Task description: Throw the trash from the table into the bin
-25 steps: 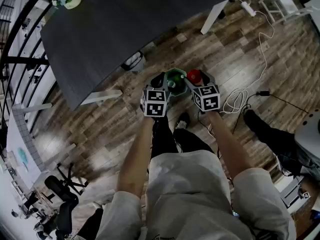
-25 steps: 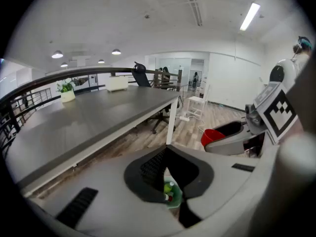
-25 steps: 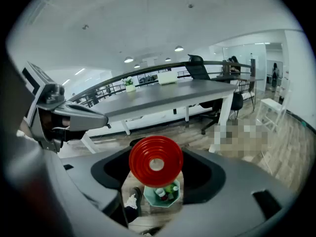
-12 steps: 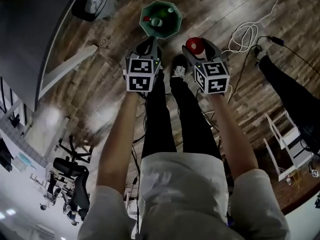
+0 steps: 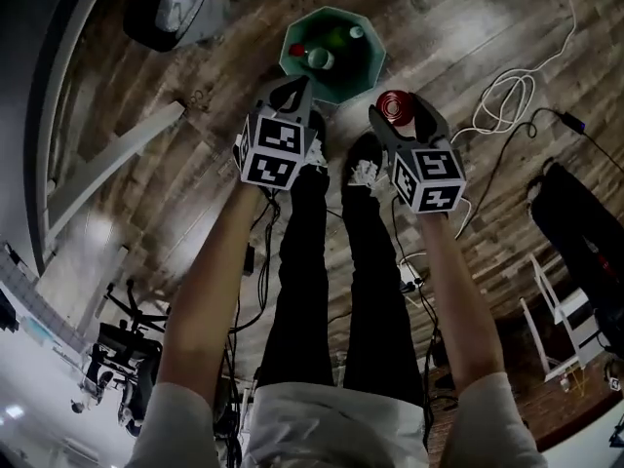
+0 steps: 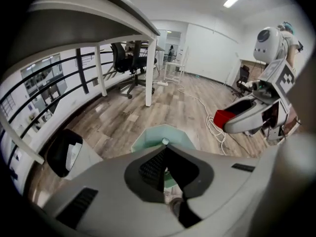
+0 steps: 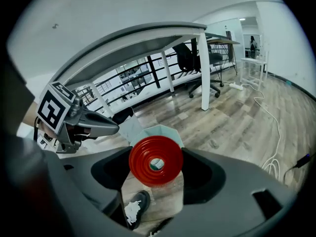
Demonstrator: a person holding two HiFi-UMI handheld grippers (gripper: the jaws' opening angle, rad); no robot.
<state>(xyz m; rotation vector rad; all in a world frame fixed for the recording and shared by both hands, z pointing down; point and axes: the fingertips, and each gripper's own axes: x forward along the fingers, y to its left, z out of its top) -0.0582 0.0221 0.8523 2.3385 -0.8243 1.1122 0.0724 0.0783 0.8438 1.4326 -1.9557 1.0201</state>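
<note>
right gripper view: the right gripper (image 7: 155, 160) clamps a red ribbed roll (image 7: 142, 157) by its sides, hole axis running along the jaws, pointing down at the green bin (image 7: 159, 131) on the floor. left gripper (image 6: 165, 153) closed, empty, alongside, near the bin's rim.

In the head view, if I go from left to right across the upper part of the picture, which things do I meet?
small bin with a black bag → green bin → red roll → white cable
</note>
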